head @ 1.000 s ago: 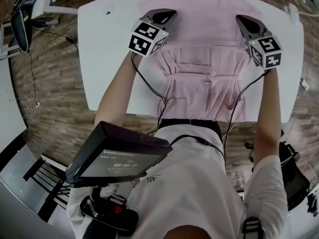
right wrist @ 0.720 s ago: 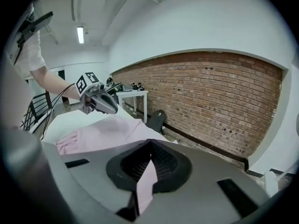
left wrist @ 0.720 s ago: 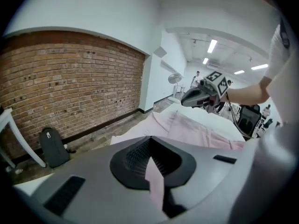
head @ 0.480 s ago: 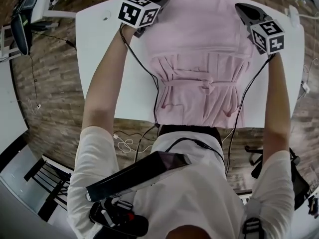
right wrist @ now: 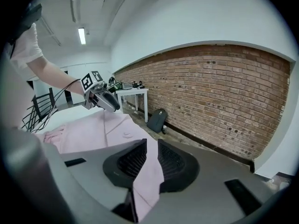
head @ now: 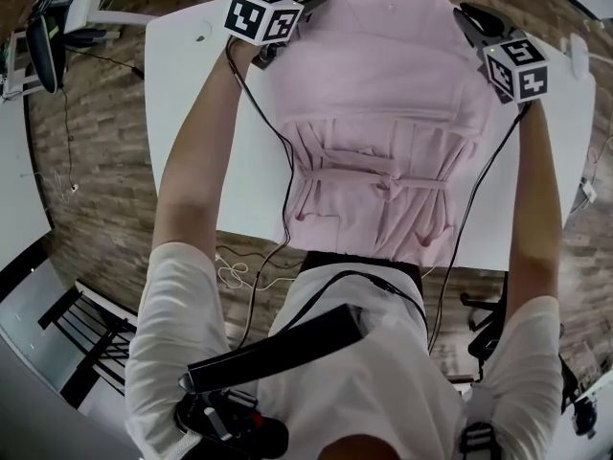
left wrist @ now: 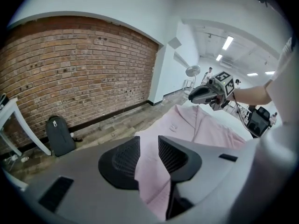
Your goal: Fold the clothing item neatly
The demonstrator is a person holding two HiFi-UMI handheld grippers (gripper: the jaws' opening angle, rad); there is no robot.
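Both arms are stretched out over the white table, and the pink garment lies spread flat on it, collar end at the far edge, hem hanging off the near edge towards you. A tied belt crosses its waist, with pleats bunched above and below it.

Your left claw is at the garment's far left corner. Its jaws have just been opening and now stand fairly wide, with a strip of pink cloth lying loose in the gap rather than pinched.

Your right claw is at the far right corner. Its jaws have just been opening too, but the gap is narrower. Pink cloth runs through it and drapes down towards the camera, and the pads do not look pressed onto it.

Each claw shows up in the other's view across the cloth. Beyond the table's far edge you have a wooden floor, a brick wall and a dark backpack leaning at its foot
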